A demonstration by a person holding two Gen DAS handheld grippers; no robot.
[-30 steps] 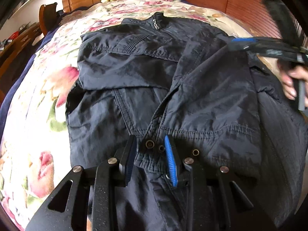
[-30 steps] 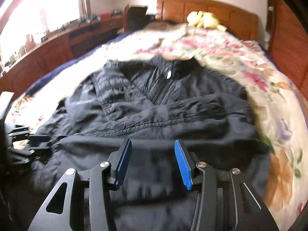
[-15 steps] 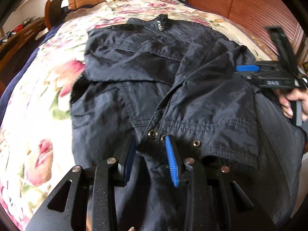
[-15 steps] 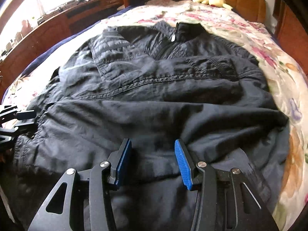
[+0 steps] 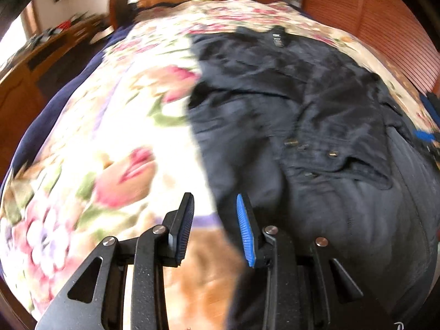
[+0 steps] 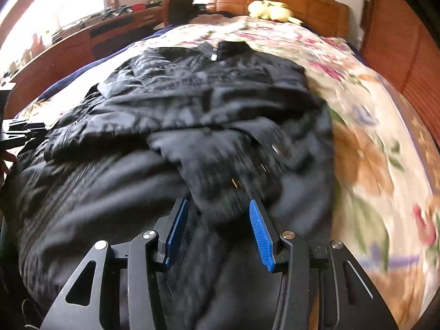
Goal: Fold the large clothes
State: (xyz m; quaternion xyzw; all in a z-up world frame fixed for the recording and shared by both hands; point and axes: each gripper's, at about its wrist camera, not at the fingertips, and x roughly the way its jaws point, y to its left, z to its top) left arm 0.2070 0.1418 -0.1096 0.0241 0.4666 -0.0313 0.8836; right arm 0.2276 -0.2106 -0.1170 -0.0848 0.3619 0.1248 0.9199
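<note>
**Both grippers shift sideways over a dark jacket on a flowered bed**

Since a second ago, the left gripper (image 5: 214, 228) has slid off the jacket's snap-buttoned cuff toward the left edge of the garment; its two fingers now frame the line where dark cloth meets the flowered bedspread (image 5: 118, 143). Its jaws stand partly apart, about as before, and nothing is held between them: the left finger hangs over the bedspread, and the right, blue-padded finger (image 5: 245, 231) over the jacket's edge. Much of this view is blurred by motion.

The right gripper (image 6: 218, 231) has moved to the right and closer to the cloth. Its jaws are moderately open, unchanged in width, and empty. Between the blue pads lies a folded-over sleeve with metal snaps, but the pads do not press on it.

The black jacket (image 6: 154, 126) lies spread across the middle of the bed, collar at the far end and hem at the near end. Its sleeves are folded in across the chest, and a zip runs down the near left part in the right wrist view. The bedspread shows bare to the left and right of it.

At the far end a wooden headboard (image 6: 302, 5) stands with a yellow soft toy (image 6: 268, 9) in front of it. A wooden dresser (image 6: 82, 38) runs along the far left under a bright window. Slatted wooden panels (image 5: 385, 22) line the right side.
</note>
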